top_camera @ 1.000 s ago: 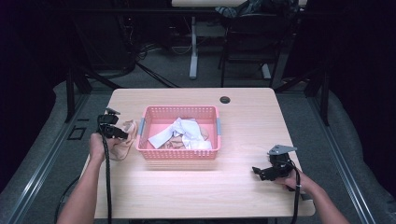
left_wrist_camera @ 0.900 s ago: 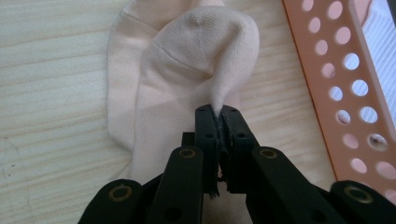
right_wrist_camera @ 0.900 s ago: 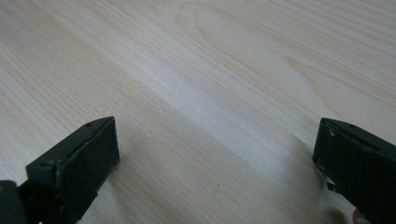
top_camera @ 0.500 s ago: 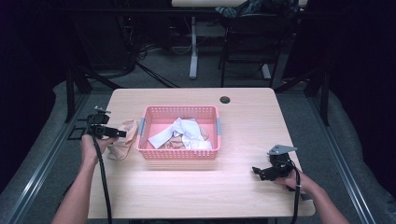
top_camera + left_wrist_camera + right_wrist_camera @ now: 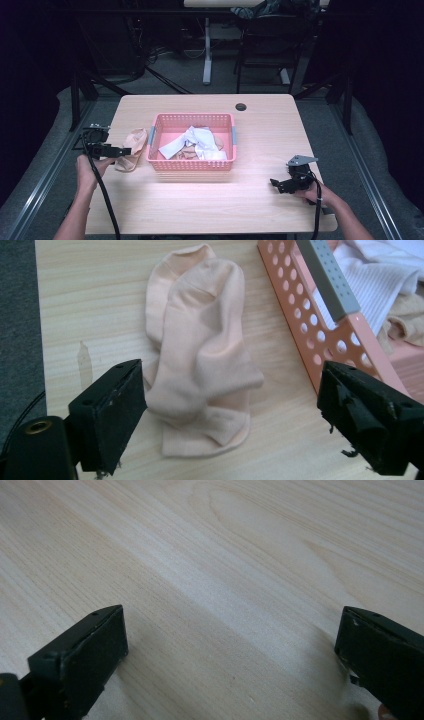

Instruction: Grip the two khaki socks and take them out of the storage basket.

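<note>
A pair of peach socks lies flat on the table, just left of the pink basket. My left gripper hovers over the near end of the socks; its jaws have just been opening and now stand wide, the socks below them and untouched by the pads. The basket holds white cloth and more beige pieces. My right gripper rests low over bare wood at the front right, open, nothing between its jaws.
A small black round disc sits near the table's far edge. The table's left edge runs close to my left hand, with dark floor beyond. Chair and desk legs stand behind the table.
My left gripper has let go of the peach socks, opened, and drawn back left toward the table edge. The socks stay beside the basket. The right gripper has not moved.
</note>
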`<action>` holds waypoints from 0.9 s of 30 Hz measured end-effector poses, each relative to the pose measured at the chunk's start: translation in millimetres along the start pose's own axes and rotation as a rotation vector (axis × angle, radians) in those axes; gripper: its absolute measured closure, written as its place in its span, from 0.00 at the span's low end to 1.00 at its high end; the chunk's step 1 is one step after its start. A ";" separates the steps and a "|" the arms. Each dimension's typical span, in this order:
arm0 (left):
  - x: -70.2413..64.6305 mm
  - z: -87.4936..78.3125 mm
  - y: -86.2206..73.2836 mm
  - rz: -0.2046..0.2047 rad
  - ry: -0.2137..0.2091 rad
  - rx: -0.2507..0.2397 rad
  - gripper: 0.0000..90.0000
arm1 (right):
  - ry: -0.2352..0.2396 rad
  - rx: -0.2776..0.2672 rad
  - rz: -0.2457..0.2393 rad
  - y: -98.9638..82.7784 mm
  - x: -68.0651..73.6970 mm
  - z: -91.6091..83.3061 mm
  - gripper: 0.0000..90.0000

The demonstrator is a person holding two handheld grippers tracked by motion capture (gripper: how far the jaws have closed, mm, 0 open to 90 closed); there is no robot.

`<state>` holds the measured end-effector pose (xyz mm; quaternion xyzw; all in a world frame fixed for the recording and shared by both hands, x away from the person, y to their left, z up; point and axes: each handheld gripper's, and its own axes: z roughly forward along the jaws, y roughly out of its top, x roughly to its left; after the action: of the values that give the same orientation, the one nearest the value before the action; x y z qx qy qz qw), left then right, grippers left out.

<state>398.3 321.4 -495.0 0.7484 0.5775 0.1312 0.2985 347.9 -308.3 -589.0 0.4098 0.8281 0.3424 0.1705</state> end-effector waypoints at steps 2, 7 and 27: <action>-0.4 -1.8 -4.4 0.001 0.005 -0.001 0.11 | 0.000 -0.001 0.000 0.0 0.0 0.0 0.00; 0.7 -5.6 -16.1 -0.004 0.011 -0.009 0.09 | 0.000 0.000 0.001 0.0 0.1 0.0 0.00; 0.8 -7.6 -69.5 -0.047 0.038 0.015 0.02 | 0.001 0.003 -0.002 0.1 -0.2 -0.3 0.00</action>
<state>339.8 335.1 -530.7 0.7342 0.6016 0.1337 0.2849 347.9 -308.5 -588.8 0.4090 0.8291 0.3413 0.1700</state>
